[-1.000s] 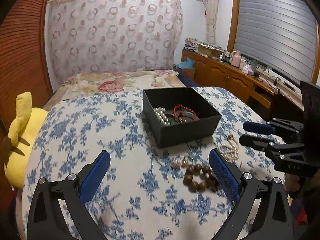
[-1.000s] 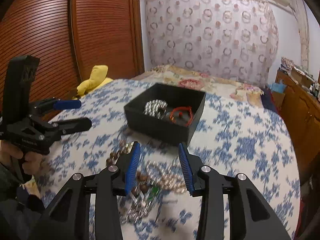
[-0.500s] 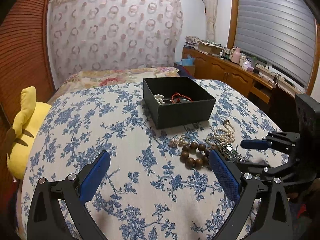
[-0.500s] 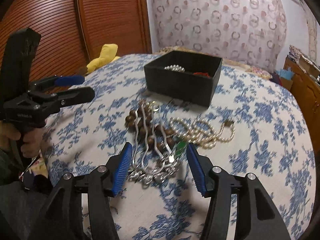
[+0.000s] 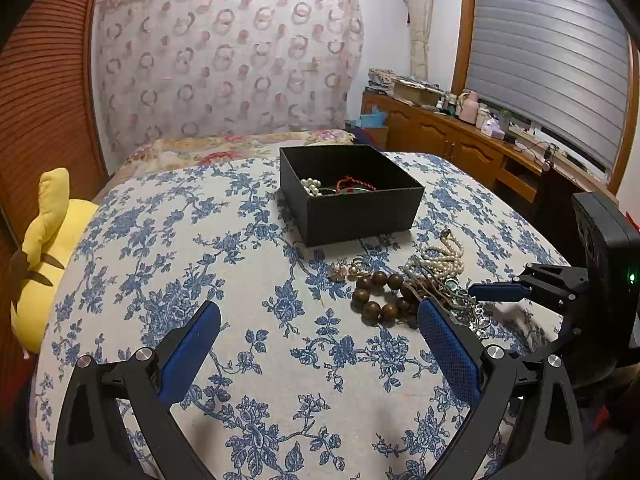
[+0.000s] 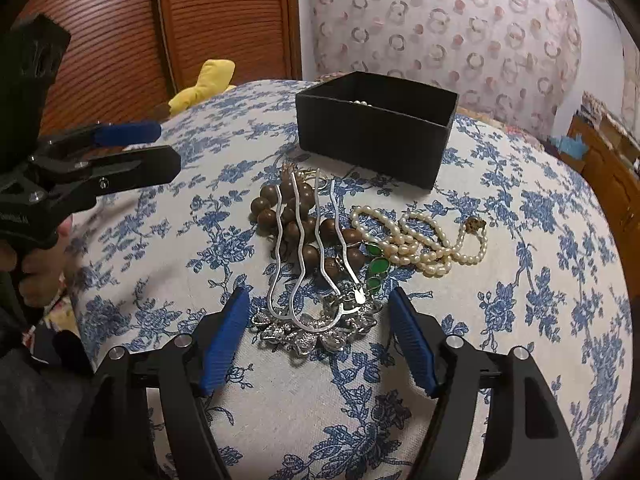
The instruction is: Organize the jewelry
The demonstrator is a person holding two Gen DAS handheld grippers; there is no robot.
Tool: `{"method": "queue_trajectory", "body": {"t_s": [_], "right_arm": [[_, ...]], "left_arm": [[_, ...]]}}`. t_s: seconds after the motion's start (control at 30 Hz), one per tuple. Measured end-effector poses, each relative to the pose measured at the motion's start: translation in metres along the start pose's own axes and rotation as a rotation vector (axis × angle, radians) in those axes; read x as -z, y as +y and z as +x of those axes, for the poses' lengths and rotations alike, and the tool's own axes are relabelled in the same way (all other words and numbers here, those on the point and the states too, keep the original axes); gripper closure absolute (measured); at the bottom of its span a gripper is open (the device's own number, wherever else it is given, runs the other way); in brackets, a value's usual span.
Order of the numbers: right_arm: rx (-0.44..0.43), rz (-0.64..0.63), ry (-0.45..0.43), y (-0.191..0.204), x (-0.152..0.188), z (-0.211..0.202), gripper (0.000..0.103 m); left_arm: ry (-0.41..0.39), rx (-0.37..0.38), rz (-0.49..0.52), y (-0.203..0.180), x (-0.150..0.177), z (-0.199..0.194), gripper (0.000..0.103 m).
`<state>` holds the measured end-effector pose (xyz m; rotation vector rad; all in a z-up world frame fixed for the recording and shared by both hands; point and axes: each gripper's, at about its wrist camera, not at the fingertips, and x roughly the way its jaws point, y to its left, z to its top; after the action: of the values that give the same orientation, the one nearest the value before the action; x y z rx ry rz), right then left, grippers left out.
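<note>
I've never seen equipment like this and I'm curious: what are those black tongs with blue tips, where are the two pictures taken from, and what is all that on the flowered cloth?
These are two hand-held grippers; a person squeezes one in each hand, and a camera on each looks along its two fingers. One picture comes from the left gripper, the other from the right gripper. Both are open and hold nothing.

On the flowered cloth stands an open black box with some jewelry already inside. In front of it lies a loose pile: a brown wooden bead bracelet, a pearl necklace, a silver hair comb and a green-stoned piece. The right gripper straddles the comb's ornate end, probably about to pick it up.
</note>
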<state>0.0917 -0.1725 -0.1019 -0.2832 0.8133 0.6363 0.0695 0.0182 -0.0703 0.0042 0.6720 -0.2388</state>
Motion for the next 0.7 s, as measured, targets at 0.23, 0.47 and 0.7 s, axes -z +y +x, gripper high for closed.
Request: {"method": "queue_trajectory", "body": {"t_s": [0.23, 0.47, 0.7], "right_arm": [[0.002, 0.003, -0.013, -0.002, 0.000, -0.001, 0.036], [-0.016, 0.007, -0.081, -0.007, -0.005, -0.020, 0.037], [-0.023, 0.010, -0.130, -0.011, -0.011, -0.035, 0.037]], "left_arm": [[0.004, -0.003, -0.005, 0.001, 0.001, 0.001, 0.008], [0.012, 0.000, -0.007, 0.001, 0.003, 0.004, 0.008], [0.025, 0.002, -0.004, -0.002, 0.004, 0.008, 0.008]]}}
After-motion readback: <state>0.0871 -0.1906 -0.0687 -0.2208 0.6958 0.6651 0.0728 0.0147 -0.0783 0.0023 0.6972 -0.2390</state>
